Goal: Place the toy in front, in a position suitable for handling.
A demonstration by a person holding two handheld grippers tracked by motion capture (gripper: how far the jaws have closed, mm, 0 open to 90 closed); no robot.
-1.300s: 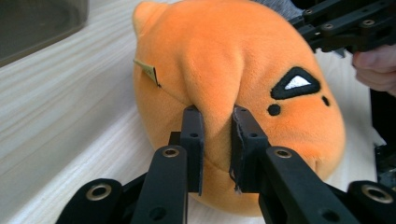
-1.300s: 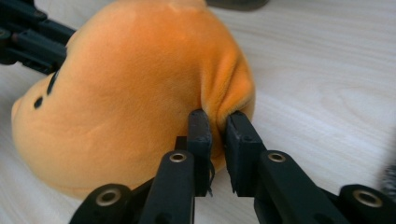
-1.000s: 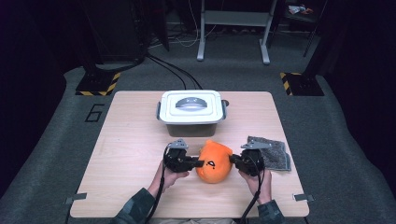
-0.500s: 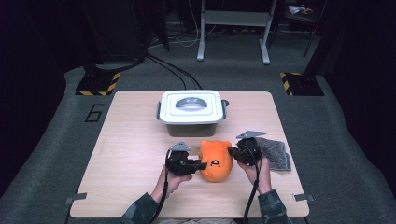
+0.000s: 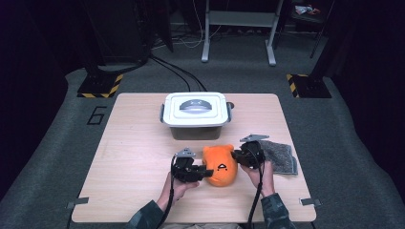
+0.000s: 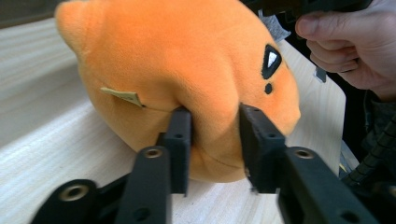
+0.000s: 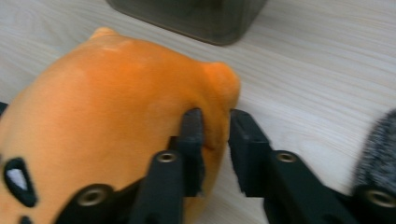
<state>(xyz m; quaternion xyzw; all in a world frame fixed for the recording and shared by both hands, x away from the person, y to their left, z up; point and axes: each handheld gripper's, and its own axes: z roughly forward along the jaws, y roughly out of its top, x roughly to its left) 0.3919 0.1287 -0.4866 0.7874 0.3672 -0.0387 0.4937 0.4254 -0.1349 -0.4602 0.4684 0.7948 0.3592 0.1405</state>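
One plush [image 5: 219, 165] lies face-up on the tabletop [image 5: 133, 157], ears toward one box [image 5: 195, 114]. Left tongs [image 5: 206, 171] and right tongs [image 5: 235, 155], opening, pinch it.

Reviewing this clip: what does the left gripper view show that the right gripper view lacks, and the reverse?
Left gripper view alone: the orange plush toy with its small tan tag, and the person's other hand. Right gripper view alone: the grey container behind the toy and a grey fuzzy cloth. Both: the toy's dark face marks, a fold of plush between the jaws, and the wooden table.
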